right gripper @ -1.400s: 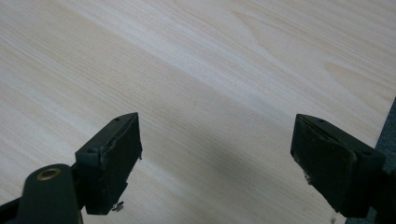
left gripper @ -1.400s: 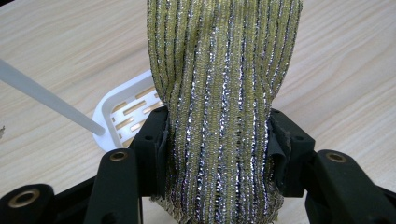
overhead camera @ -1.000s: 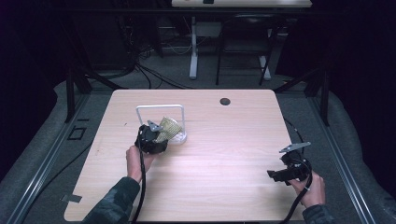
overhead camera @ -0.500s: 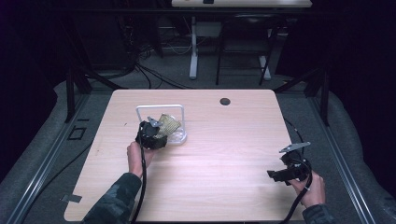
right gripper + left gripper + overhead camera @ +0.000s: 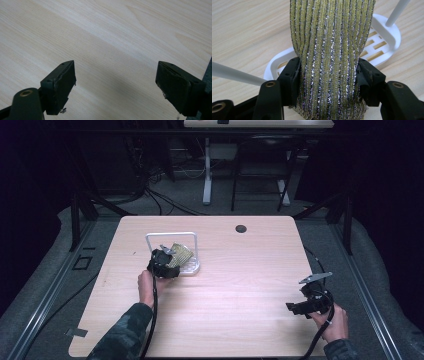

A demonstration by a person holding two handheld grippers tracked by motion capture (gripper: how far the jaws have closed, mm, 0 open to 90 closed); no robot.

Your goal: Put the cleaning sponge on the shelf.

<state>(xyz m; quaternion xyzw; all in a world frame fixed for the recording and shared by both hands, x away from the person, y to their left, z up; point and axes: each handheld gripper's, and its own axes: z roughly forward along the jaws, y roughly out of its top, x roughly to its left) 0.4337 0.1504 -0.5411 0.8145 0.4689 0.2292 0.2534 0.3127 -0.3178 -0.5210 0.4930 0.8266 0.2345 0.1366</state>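
Observation:
A ribbed gold and silver glitter cloth (image 5: 329, 37) hangs down between the jaws of my left gripper (image 5: 329, 75), over the slotted white base of a small rack (image 5: 384, 40). Both pads still pinch the cloth, which narrows where they press on it, though the jaws have just been opening. In the high view the left gripper (image 5: 167, 262) sits at the front of the rack (image 5: 172, 235), with the cloth (image 5: 181, 252) lying under its white hoop. My right gripper (image 5: 296, 309) is near the table's right front corner, open, with nothing between its jaws (image 5: 116, 77).
The wooden table (image 5: 240, 270) has a dark round grommet (image 5: 241, 228) at its far edge. Black cables trail from both grippers toward the person. Grey floor and dark stands surround the table.
The left gripper has shifted a little toward the rack and lower, bringing the cloth down onto the base. The right gripper has stayed put.

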